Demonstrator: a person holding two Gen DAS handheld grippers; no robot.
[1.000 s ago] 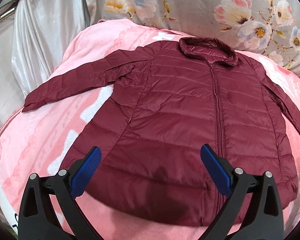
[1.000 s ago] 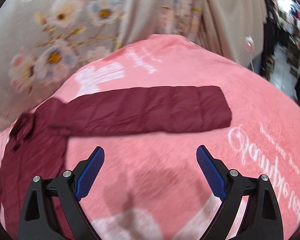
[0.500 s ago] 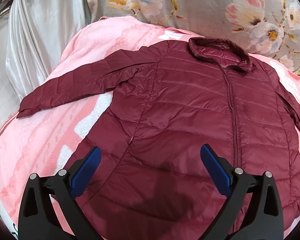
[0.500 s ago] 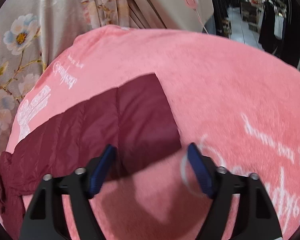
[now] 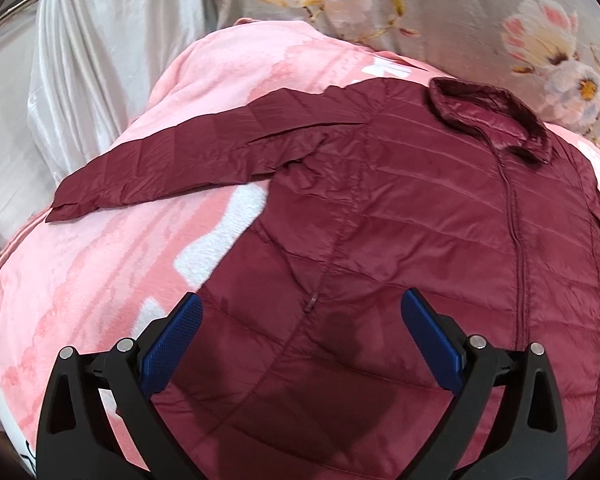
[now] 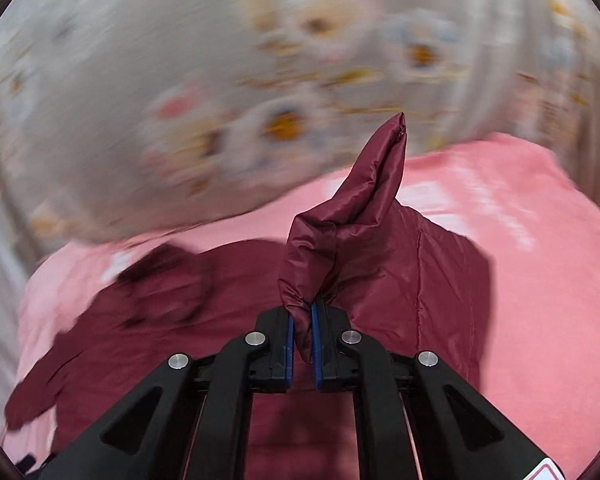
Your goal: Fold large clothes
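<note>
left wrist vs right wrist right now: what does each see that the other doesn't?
Only left wrist: the left gripper open above the jacket body, the zipper, and the outstretched sleeve lying flat.

Only right wrist: the right gripper shut on the other sleeve's cuff, lifted so that it stands up off the bed.

Both: the maroon jacket, the pink blanket and the floral curtain, blurred in the right view.

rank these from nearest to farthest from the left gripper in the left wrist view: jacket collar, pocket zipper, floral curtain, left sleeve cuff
From the left gripper:
1. Pocket zipper, just ahead between the open fingers, on the jacket front.
2. Left sleeve cuff, far out to the left on the pink blanket.
3. Jacket collar, up at the far right.
4. Floral curtain, behind everything.
</note>
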